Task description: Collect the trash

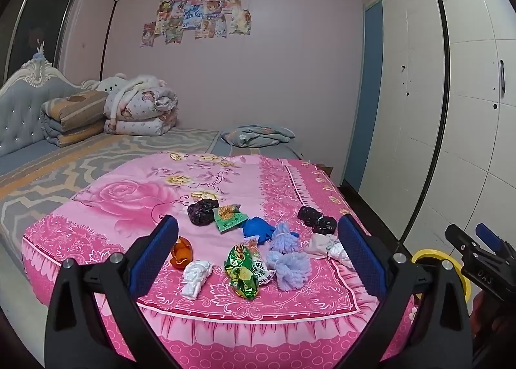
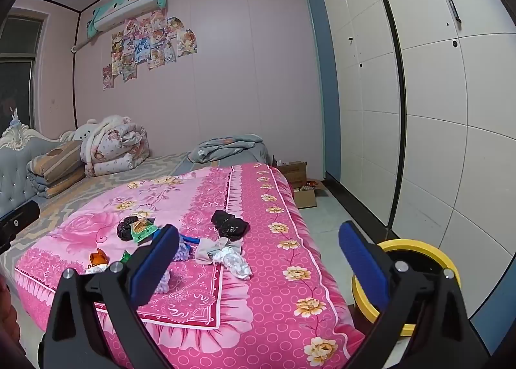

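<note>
Several pieces of trash lie on the pink floral bedspread (image 1: 129,194): a green foil snack bag (image 1: 244,272), a white crumpled wad (image 1: 195,277), an orange wrapper (image 1: 181,252), a small green packet (image 1: 229,216), black bags (image 1: 201,211) (image 1: 317,220), a blue wad (image 1: 256,228), purple yarn (image 1: 287,259) and a pale cloth wad (image 1: 325,244). My left gripper (image 1: 258,253) is open and empty above the near bed edge. My right gripper (image 2: 258,253) is open and empty; it shows in the left wrist view (image 1: 471,240). A yellow-rimmed bin (image 2: 416,259) stands on the floor right of the bed.
Folded quilts (image 1: 138,107) and a plush toy lie by the headboard (image 1: 22,104). A grey pillow (image 1: 258,135) sits at the far bed edge. White wardrobe doors (image 2: 435,111) line the right side. Cardboard boxes (image 2: 300,185) sit on the floor beyond the bed.
</note>
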The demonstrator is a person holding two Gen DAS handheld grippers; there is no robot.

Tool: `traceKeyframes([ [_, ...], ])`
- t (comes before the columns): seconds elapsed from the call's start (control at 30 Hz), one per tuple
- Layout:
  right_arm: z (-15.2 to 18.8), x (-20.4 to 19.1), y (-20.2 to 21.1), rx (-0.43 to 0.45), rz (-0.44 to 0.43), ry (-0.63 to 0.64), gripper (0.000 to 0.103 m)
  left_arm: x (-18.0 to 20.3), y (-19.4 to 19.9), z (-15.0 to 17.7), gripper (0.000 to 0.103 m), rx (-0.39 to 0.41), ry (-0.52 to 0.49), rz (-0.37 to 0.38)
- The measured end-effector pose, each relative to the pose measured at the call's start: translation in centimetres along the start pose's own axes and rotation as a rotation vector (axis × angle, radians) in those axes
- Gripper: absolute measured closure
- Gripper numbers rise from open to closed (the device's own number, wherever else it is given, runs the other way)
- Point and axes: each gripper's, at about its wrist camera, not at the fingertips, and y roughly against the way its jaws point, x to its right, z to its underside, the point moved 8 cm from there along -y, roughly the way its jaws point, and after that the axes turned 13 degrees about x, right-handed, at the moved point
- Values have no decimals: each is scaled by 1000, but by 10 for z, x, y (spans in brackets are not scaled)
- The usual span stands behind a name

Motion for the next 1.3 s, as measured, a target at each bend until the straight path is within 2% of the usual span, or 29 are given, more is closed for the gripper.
traceKeyframes([
  [0.8, -1, -1, -4, -17, 0, 2, 7, -6, 2, 4, 8, 3, 18, 7],
  [1.1, 19, -9, -9, -29, -7, 4, 7, -7, -1, 5, 8, -3, 19, 9],
  [1.3, 19, -8, -12, -34, -8, 4, 7, -9, -2, 6, 8, -6, 20, 8],
])
